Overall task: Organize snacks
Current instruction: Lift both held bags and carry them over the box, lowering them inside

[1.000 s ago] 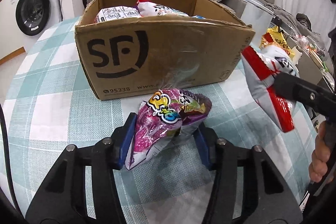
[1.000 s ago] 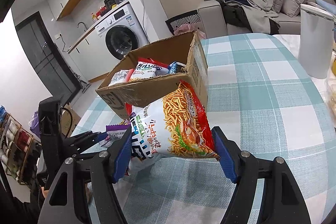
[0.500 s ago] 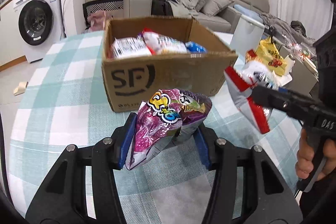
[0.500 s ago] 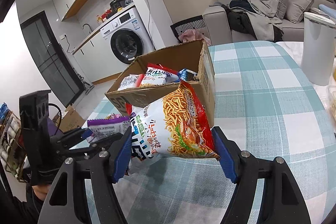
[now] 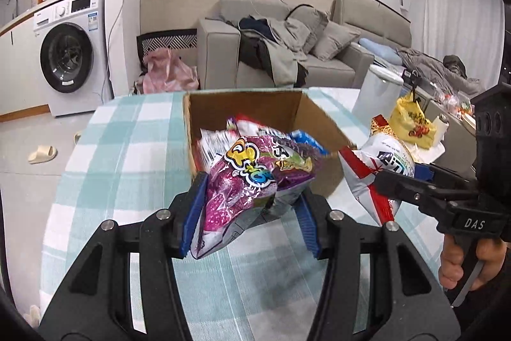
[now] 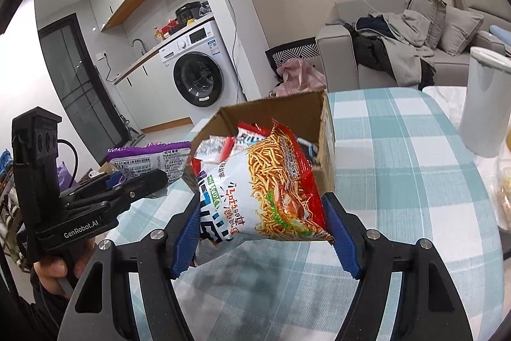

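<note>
My left gripper (image 5: 250,211) is shut on a purple snack bag (image 5: 255,178), held in the air just in front of the open cardboard box (image 5: 242,103). Several snack packets (image 5: 217,143) lie inside the box. My right gripper (image 6: 263,232) is shut on a red and white noodle snack bag (image 6: 265,194), also raised near the box (image 6: 287,111). In the left wrist view that bag (image 5: 380,162) hangs right of the box in the right gripper (image 5: 402,181). The right wrist view shows the left gripper (image 6: 127,184) with the purple bag (image 6: 150,158) at the left.
The box stands on a table with a teal checked cloth (image 5: 127,149). A tall white bin (image 6: 485,104) stands at the table's far right, and a yellow bag (image 5: 412,122) lies beyond it. A sofa (image 5: 287,53) and a washing machine (image 5: 67,53) are behind.
Both grippers have risen with their bags. The left one climbed the most, so the box's inside now shows from above instead of its printed front.
</note>
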`<state>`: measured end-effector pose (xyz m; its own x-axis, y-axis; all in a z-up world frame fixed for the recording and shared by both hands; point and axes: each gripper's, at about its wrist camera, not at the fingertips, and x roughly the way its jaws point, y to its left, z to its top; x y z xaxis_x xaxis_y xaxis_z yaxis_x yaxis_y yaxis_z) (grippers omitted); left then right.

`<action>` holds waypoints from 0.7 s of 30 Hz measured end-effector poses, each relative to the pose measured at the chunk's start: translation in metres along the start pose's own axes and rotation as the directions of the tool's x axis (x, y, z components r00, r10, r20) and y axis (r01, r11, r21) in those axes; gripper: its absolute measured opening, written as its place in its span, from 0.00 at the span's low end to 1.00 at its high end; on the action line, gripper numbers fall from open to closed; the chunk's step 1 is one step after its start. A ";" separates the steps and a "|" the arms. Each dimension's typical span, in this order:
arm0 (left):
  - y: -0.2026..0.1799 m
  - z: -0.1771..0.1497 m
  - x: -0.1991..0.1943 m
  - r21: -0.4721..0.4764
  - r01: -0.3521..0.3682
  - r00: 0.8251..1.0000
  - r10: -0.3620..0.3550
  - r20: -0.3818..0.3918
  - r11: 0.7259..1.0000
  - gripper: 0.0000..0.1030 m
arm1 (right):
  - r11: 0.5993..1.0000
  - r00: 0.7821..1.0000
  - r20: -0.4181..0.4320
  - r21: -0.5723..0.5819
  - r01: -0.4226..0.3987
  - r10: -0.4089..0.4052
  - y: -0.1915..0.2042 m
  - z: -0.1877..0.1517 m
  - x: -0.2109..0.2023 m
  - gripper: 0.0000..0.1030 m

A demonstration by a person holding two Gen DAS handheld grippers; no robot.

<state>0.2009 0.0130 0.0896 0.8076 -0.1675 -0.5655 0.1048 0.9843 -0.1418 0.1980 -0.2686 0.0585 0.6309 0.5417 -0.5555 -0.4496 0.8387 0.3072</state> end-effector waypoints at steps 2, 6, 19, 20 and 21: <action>0.000 0.006 0.000 -0.004 -0.004 1.000 0.004 0.012 1.000 0.48 | 1.000 1.000 0.007 -0.011 0.003 -0.003 0.005 0.008 0.001 0.71; 0.005 0.020 0.004 -0.017 -0.006 1.000 0.006 0.023 1.000 0.48 | 1.000 1.000 0.024 -0.011 -0.006 0.006 0.011 0.020 0.004 0.71; 0.006 0.046 0.051 -0.026 -0.027 0.999 0.028 0.045 0.999 0.48 | 0.998 0.998 0.061 0.055 0.026 -0.029 0.003 0.050 0.027 0.71; 0.006 0.047 0.055 -0.029 -0.027 0.998 0.028 0.047 0.999 0.48 | 0.998 0.997 0.064 0.061 0.028 -0.032 0.002 0.051 0.029 0.71; 0.007 0.047 0.059 -0.030 -0.030 0.998 0.032 0.051 0.999 0.48 | 0.997 0.997 0.066 0.067 0.033 -0.037 0.001 0.052 0.031 0.71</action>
<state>0.2768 0.0125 0.0935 0.8389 -0.1331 -0.5278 0.0627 0.9868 -0.1491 0.2504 -0.2474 0.0819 0.6877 0.5124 -0.5142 -0.3853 0.8580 0.3397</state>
